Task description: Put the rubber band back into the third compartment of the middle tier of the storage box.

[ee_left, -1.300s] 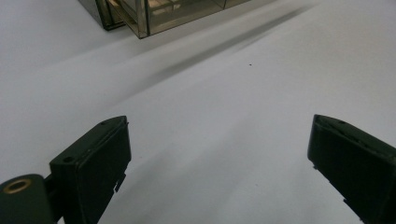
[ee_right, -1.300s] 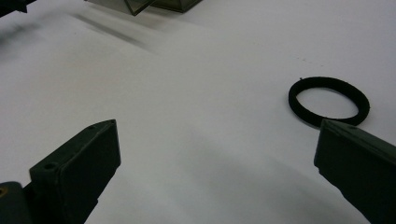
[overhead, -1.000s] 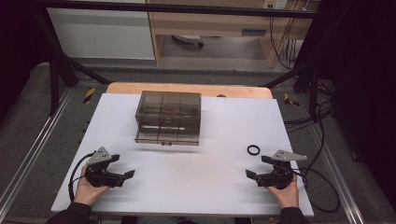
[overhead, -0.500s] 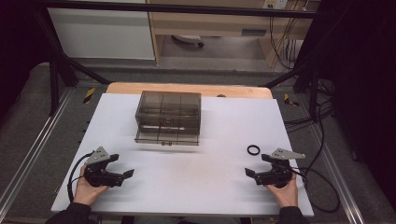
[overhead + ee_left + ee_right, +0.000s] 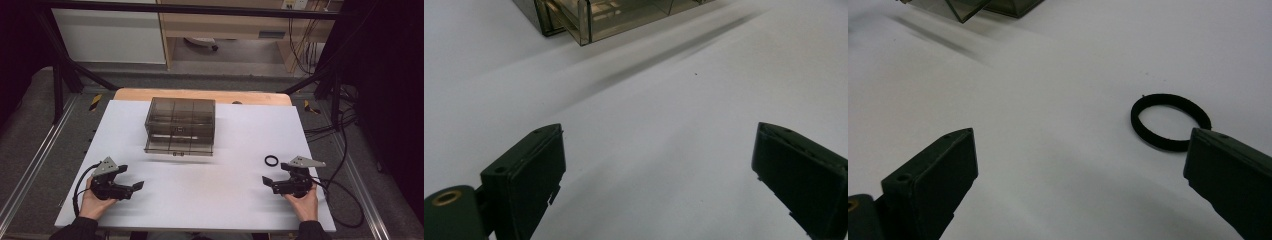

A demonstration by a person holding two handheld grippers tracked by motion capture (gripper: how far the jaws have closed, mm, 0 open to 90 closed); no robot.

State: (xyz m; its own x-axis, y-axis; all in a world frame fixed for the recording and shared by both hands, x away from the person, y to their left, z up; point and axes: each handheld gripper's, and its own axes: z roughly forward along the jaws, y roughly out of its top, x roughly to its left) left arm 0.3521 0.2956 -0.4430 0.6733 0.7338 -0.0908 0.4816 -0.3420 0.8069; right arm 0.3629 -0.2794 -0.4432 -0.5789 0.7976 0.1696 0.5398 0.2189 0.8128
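A small black ring of thin round band [image 5: 271, 160] lies flat on the white table [image 5: 230, 200], just ahead of the right gripper [image 5: 267, 183]; being round, it has no long axis. Both the right gripper's and the left gripper's [image 5: 137, 187] fingers stand wide apart, empty. A smoky transparent plastic drawer box [image 5: 180, 125] sits farther back

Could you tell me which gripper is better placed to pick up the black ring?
Right. The right gripper is open and the ring lies just ahead of it. The left gripper, also open, sits across the table, far from the ring.
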